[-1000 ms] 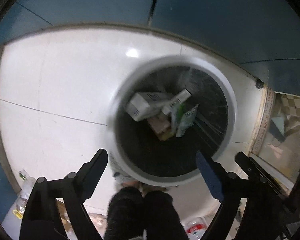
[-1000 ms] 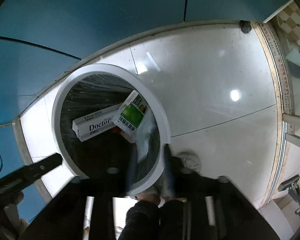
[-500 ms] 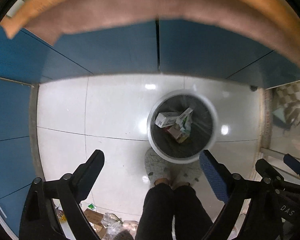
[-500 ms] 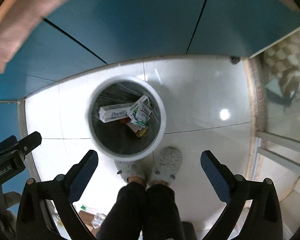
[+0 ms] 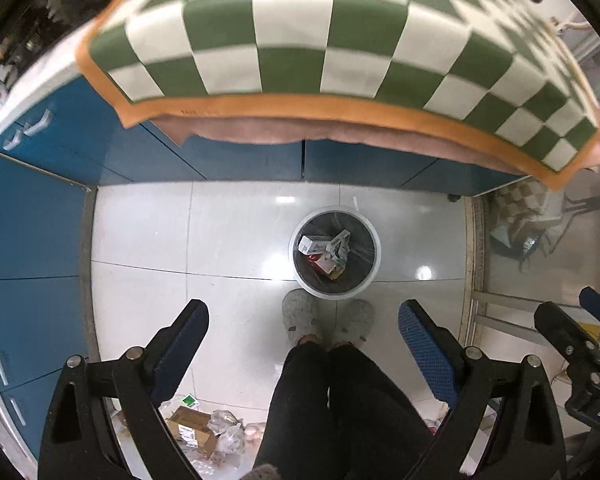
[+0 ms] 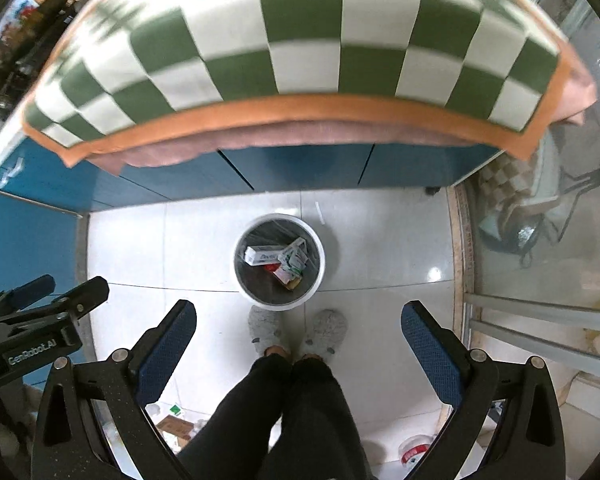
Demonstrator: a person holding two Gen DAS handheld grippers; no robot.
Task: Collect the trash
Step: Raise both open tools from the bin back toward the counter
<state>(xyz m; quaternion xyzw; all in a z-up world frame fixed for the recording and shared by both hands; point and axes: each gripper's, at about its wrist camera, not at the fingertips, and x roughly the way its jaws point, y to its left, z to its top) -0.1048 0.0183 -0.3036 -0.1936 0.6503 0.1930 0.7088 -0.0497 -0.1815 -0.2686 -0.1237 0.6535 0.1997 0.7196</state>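
While both grippers hang high over the floor, left gripper [image 5: 303, 320] and right gripper [image 6: 299, 318] have fingers spread wide, nothing held. White bin [image 5: 370, 236] stands on tile by the slippers [image 5: 300, 316], w/ boxes and wrappers [image 5: 325, 251] inside. Left view only: loose trash [image 5: 204, 434] on floor, lower left. Right view only: red-white roll [image 6: 416, 450], lower right. Checkered cloth [image 6: 300, 40] covers desk above.

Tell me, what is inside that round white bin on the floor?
The round white bin holds a long white carton, a green-and-white packet and a reddish wrapper; anything under them is hidden.
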